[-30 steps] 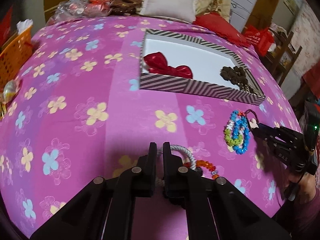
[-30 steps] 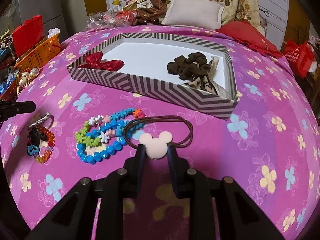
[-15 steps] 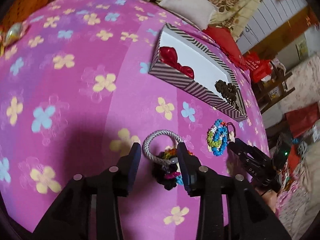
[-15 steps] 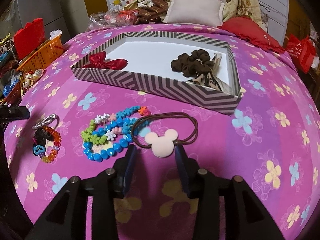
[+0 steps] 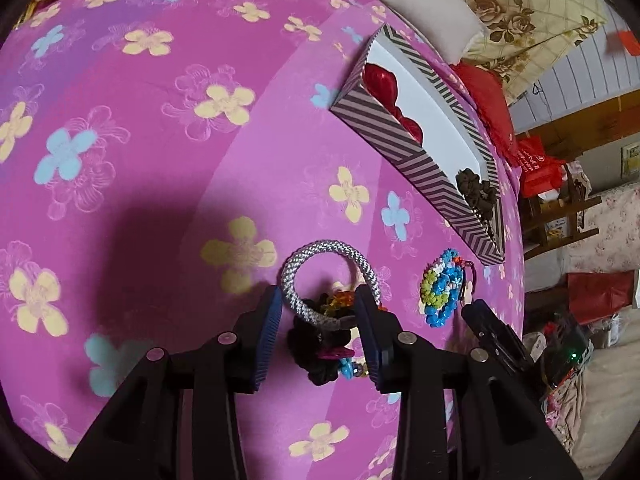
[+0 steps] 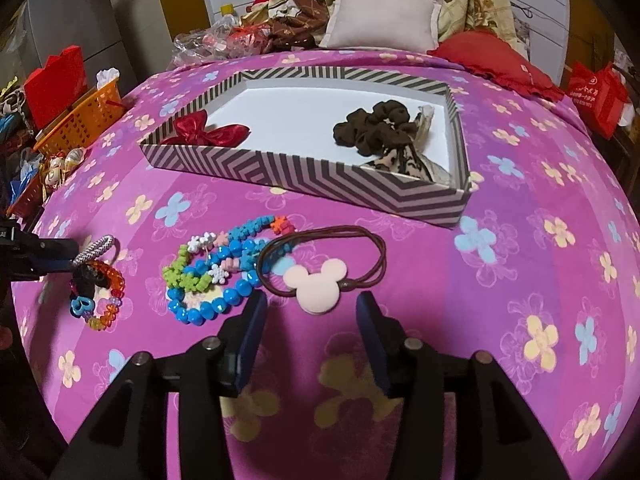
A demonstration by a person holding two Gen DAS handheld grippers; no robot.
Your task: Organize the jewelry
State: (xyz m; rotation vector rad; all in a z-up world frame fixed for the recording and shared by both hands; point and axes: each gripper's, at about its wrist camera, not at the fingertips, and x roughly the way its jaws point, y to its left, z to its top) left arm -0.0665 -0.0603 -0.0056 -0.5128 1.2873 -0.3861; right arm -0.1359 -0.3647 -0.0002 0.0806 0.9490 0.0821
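A striped box [image 6: 304,174] on the pink flowered bed holds a red bow [image 6: 208,130] and a brown scrunchie [image 6: 376,128]; the box also shows in the left wrist view [image 5: 384,136]. My left gripper [image 5: 320,320] is open around a pile of a silver braided hair tie [image 5: 324,254], a black scrunchie and coloured bead bracelets [image 6: 98,288]. My right gripper [image 6: 308,320] is open just in front of a pink mouse-head hair tie [image 6: 314,282] with brown elastic loops. Blue and green bead bracelets [image 6: 212,276] lie between the two piles.
An orange basket [image 6: 80,118] and red bags stand off the bed's left edge. Pillows [image 6: 380,16] and clutter lie at the bed's far end. A red bag [image 6: 596,96] and wooden furniture stand to the right.
Both grippers have opened: the left let go of the silver hair tie pile and tilted, the right let go of the mouse-head hair tie, which now lies on the bed.
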